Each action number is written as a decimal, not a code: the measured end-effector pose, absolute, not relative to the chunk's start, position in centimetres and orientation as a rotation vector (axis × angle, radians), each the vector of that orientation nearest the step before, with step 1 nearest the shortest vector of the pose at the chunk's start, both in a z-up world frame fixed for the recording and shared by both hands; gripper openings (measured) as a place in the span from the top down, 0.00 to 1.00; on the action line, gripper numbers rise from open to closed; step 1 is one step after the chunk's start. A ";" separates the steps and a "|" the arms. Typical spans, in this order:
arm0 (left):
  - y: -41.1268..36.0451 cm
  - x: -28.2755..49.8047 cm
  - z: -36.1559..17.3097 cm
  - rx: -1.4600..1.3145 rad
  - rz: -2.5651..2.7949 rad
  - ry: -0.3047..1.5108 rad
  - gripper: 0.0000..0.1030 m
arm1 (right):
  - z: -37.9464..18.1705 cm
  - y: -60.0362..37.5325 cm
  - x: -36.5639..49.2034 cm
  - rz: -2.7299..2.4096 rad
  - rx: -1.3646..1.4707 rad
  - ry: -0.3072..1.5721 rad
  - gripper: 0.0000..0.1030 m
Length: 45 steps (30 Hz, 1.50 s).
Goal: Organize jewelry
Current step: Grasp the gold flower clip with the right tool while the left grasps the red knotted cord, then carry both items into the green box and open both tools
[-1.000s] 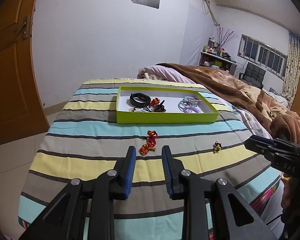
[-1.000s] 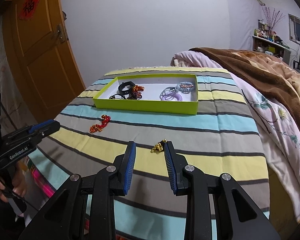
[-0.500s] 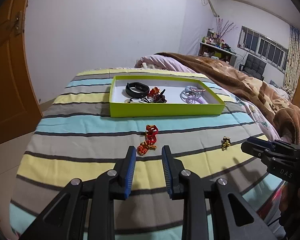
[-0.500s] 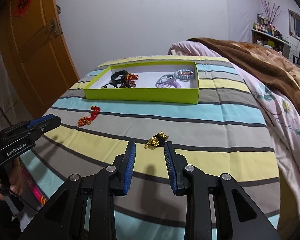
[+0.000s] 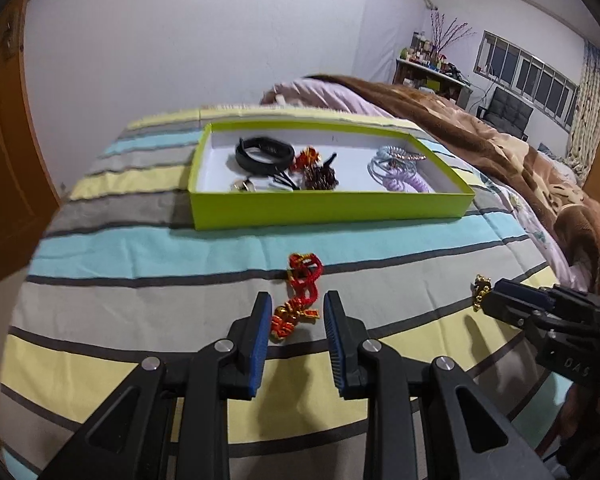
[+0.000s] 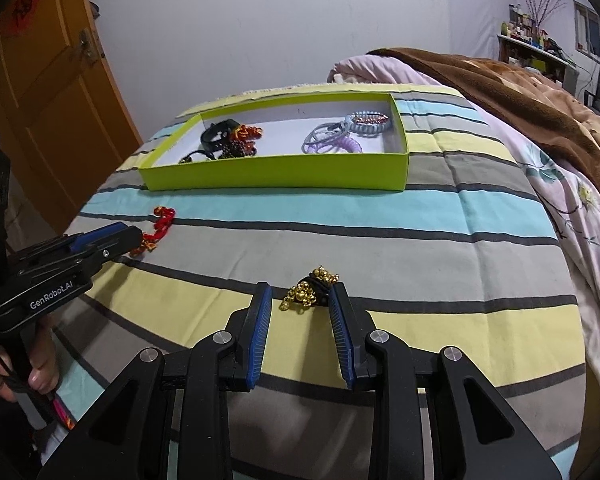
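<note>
A red and gold knotted ornament (image 5: 300,296) lies on the striped bed cover; its near end sits between the open fingers of my left gripper (image 5: 295,314). It also shows in the right wrist view (image 6: 158,230). A gold bead piece (image 6: 310,290) lies between the open fingers of my right gripper (image 6: 300,304); it also shows in the left wrist view (image 5: 480,290). A lime green tray (image 5: 332,206) behind holds a black band (image 5: 262,154), dark hair ties and purple coil bracelets (image 5: 400,168).
The striped cover (image 5: 140,248) ends at a wooden door (image 6: 48,92) on the left. A brown blanket (image 5: 500,160) and pink floral sheet (image 6: 572,184) lie to the right. The white wall stands behind the tray.
Both grippers have moved forward and down. The red ornament now lies between the left fingers and the gold piece between the right fingers. Both stay open.
</note>
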<state>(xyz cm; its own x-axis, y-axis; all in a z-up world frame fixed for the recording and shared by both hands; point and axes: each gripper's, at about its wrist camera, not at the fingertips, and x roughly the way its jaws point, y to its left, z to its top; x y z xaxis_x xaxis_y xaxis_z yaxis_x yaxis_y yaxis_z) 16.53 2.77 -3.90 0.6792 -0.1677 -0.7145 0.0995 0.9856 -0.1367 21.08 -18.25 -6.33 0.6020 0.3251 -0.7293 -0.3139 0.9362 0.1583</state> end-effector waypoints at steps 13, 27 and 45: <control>2.0 17.7 -4.8 -0.049 -0.125 0.880 0.67 | -6.9 -17.9 22.2 0.334 -0.013 0.879 0.73; 1.7 16.1 -4.6 -0.043 -0.146 0.850 0.86 | -6.6 -18.7 21.7 0.347 0.014 0.867 0.84; 1.8 13.5 -0.4 -0.097 -0.163 0.717 0.87 | -3.6 -19.1 20.4 0.374 0.027 0.777 0.84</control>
<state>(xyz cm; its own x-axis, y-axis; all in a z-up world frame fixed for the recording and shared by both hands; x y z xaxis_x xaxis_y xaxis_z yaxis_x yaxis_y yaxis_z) 13.47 1.76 -0.45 0.7421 -0.1818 -0.6452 0.1154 0.9828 -0.1442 20.40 -19.14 -3.55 0.6505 0.3389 -0.6797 -0.3191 0.9341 0.1604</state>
